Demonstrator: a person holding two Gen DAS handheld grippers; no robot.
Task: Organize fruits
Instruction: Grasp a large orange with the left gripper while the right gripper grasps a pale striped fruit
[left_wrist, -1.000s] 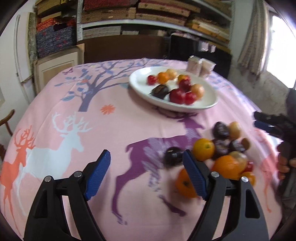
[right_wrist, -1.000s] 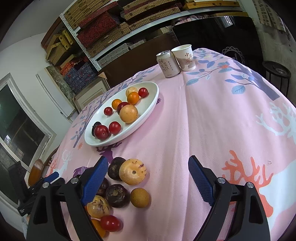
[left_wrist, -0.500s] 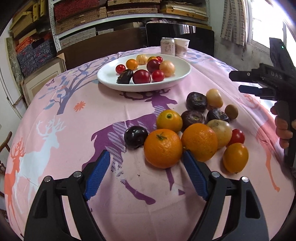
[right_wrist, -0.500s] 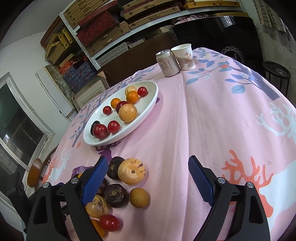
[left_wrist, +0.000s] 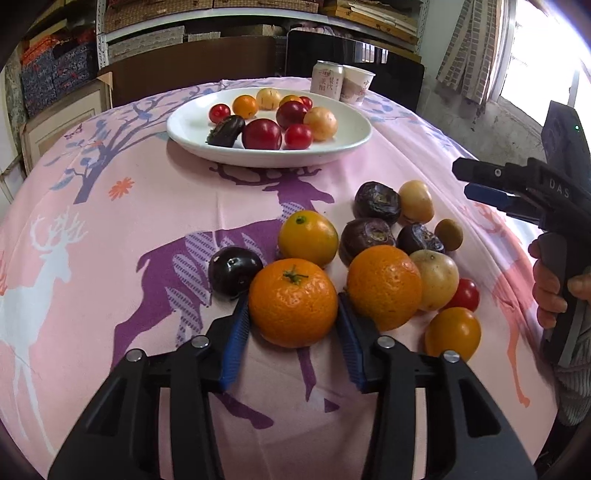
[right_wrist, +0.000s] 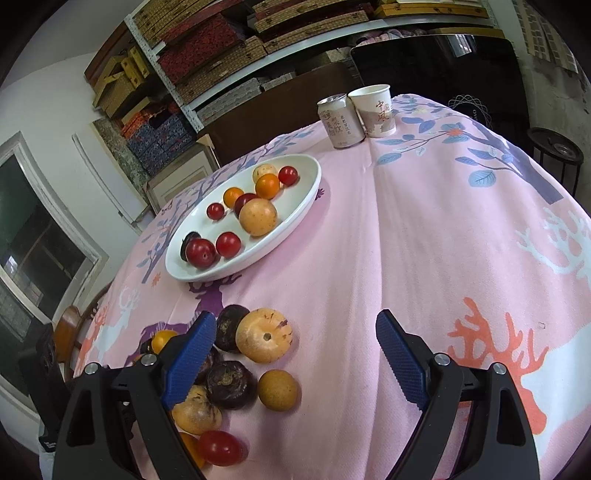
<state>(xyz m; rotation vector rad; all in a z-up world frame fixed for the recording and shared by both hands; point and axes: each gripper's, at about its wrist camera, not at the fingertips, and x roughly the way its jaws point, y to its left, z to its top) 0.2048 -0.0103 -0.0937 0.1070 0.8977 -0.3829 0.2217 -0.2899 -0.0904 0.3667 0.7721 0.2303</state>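
Left gripper (left_wrist: 293, 325): jaws have just been closing, blue pads now clamped on the mandarin (left_wrist: 293, 302), pinched across its widest part, likely so it cannot roll out when lifted.
Beside the right-hand pad, touching: second orange (left_wrist: 384, 286). Beyond the left pad: dark plum (left_wrist: 235, 270).
Right gripper (right_wrist: 295, 356): fingers spread wide over bare cloth, holding nothing; loose fruit pile (right_wrist: 264, 339) by its left finger.
Farthest ahead: white plate (left_wrist: 192, 142), partly filled, the probable destination.
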